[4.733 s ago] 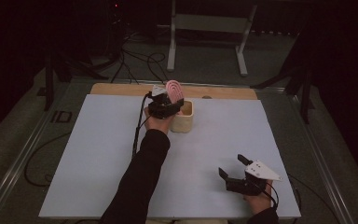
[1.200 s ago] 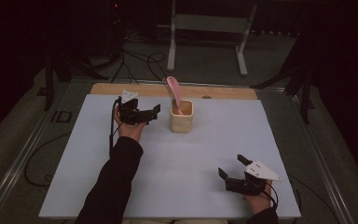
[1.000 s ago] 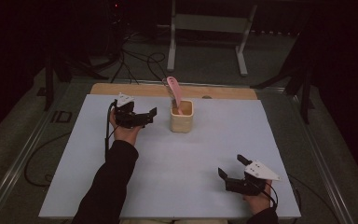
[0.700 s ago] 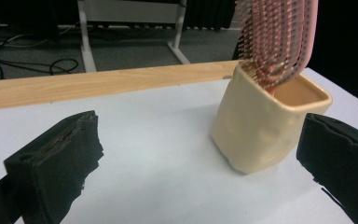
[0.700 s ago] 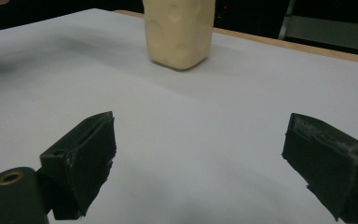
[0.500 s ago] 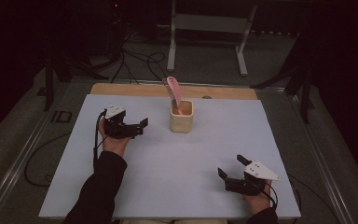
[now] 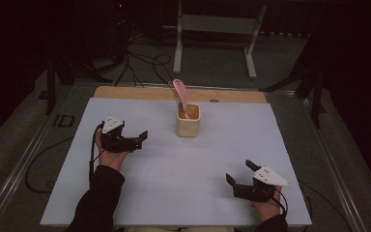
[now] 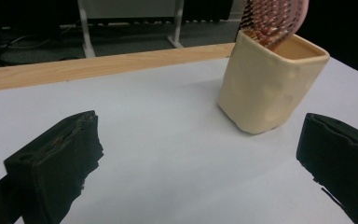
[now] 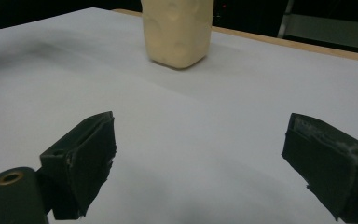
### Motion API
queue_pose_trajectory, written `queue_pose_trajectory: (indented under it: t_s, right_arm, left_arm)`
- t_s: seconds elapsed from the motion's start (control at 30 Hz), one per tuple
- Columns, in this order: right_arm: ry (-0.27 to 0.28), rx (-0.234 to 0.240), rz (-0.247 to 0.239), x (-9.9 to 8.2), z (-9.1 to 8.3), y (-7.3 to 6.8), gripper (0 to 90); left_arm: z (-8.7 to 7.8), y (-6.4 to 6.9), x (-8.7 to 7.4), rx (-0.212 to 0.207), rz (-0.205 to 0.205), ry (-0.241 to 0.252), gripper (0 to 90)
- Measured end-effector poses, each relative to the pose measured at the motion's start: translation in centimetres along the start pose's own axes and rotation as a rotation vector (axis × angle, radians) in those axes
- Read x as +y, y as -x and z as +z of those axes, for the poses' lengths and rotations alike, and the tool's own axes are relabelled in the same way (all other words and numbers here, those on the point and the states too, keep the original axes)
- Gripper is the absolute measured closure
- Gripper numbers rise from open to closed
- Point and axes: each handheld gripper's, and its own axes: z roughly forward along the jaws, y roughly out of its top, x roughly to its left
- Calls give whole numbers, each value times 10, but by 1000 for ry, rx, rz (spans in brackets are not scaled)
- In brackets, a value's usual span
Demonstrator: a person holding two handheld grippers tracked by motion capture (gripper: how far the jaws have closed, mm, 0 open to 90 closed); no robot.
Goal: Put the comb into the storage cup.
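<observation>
The pink bristled hairbrush leans handle-down in the cream square ceramic cup (top-heavy, I judge), so a careless knock from the empty, wide-open left gripper beside the cup, or the equally open right gripper well nearer the person, could topple it.

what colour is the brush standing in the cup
Pink brush in the cream cup; clearest in the high view.

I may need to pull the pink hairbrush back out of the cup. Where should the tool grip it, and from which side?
Probably the pink hairbrush's head, which sticks up above the cream cup and leans back-left; the handle is buried inside. Come from above with the open left tool, the nearer one, jaws across the flat head.
</observation>
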Motion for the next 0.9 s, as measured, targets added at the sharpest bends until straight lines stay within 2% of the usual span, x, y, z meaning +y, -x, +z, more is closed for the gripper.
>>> queue_pose_trajectory:
  t_s: [0.2, 0.5, 0.7, 0.8, 0.9]
  right_arm:
    - [-6, -2, 1, -1, 1, 0, 93]
    - [-7, -20, 5, -2, -1, 0, 93]
    - [-10, -27, 6, -2, -2, 0, 93]
    - [-9, -29, 8, -3, -3, 1, 93]
    - [-10, -30, 10, -3, -3, 1, 93]
  left_arm:
    - [-7, 2, -9, -9, 6, 2, 0]
    - [-29, 6, -30, -14, 35, 6, 1]
    - [-42, 6, -49, -16, 36, 4, 1]
    - [-50, 9, -65, -19, 44, -21, 1]
    - [-54, 11, -72, -24, 46, -30, 0]
